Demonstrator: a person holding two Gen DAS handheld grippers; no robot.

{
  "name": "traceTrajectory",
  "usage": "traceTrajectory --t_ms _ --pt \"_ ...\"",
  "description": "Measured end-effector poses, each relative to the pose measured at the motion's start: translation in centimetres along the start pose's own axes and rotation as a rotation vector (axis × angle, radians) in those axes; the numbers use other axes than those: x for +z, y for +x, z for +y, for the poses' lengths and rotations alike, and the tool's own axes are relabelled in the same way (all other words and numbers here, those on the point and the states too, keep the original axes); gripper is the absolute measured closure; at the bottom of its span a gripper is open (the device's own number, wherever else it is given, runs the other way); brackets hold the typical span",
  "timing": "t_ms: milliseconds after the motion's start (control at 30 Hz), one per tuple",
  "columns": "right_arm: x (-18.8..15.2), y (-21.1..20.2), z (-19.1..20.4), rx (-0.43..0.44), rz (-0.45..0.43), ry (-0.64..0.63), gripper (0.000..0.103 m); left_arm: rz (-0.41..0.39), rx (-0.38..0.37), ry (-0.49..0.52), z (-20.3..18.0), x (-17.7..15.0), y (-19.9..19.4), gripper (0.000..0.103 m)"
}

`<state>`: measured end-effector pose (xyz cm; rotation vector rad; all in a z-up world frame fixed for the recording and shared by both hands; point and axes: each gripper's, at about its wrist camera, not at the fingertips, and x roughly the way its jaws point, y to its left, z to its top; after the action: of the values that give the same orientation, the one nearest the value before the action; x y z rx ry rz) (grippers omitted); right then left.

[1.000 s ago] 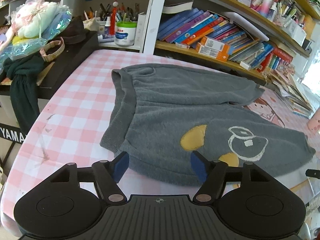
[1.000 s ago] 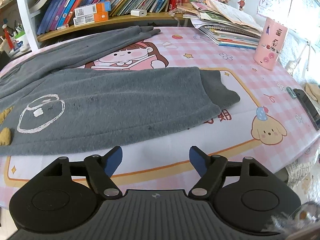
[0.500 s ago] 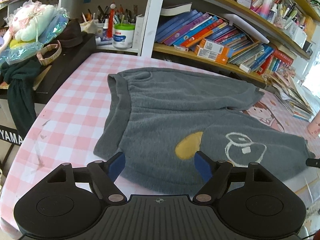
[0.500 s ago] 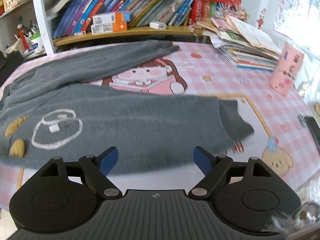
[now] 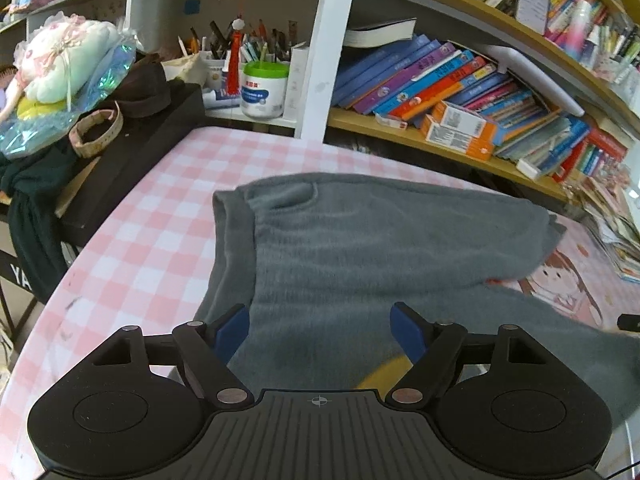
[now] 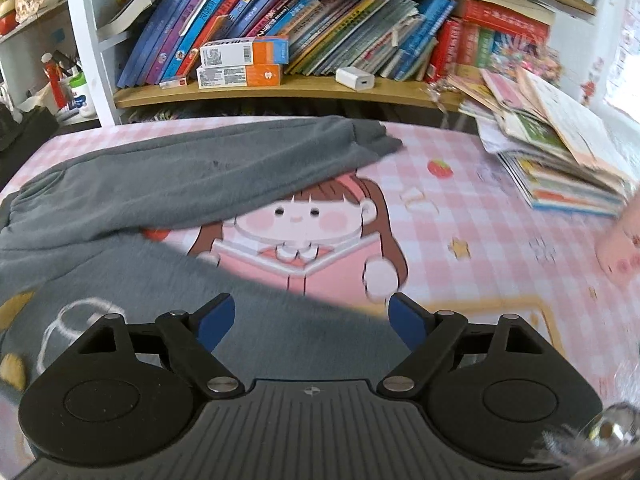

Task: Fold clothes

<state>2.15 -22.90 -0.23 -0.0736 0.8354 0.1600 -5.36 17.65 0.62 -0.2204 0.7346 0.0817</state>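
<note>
The pink checked tablecloth [image 5: 152, 216] with its cartoon girl print [image 6: 312, 232] carries a pair of grey fleece trousers [image 5: 360, 240] spread flat. The waistband [image 5: 226, 236] lies toward the left end, and the two legs run off to the right. The far leg [image 6: 224, 168] stretches along the bookshelf side to its cuff [image 6: 376, 136]; the near leg [image 6: 120, 280], with its white and yellow motif [image 6: 76, 316], lies closest to the person. Between the legs a wedge of printed cloth shows.

The left gripper [image 5: 320, 330] hovers over the seat of the trousers just inside the waistband, jaws wide apart and holding nothing. The right gripper [image 6: 310, 318] hangs over the near leg's far edge, jaws equally wide and empty.

The step in hand looks like the first lengthwise fold, laying one leg over the other. To do it well, each gripper would need to pinch only the near edge of the garment: the left at the waistband corner, the right well down the leg. Both would then lift together and carry the fabric across at a matched pace, so the fleece lands with the seams aligned. Fleece is thick and clingy, so a shallow bite may slip and a deep one may drag the tablecloth along with it.
</note>
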Motion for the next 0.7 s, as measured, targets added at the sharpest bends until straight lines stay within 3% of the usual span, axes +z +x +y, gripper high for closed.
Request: traceTrajectory --t_ms 300,700 --pt "6.2 4.6 -1.8 0.050 -0.017 -0.084 0.020 0.012 0.044 0.064 -1.3 3.5 2.7 0.020" --pt "15.1 6.8 -2.0 0.136 -0.114 -0.188 0.018 -0.089 0.054 0.104 -1.7 10.6 4.2 0.016"
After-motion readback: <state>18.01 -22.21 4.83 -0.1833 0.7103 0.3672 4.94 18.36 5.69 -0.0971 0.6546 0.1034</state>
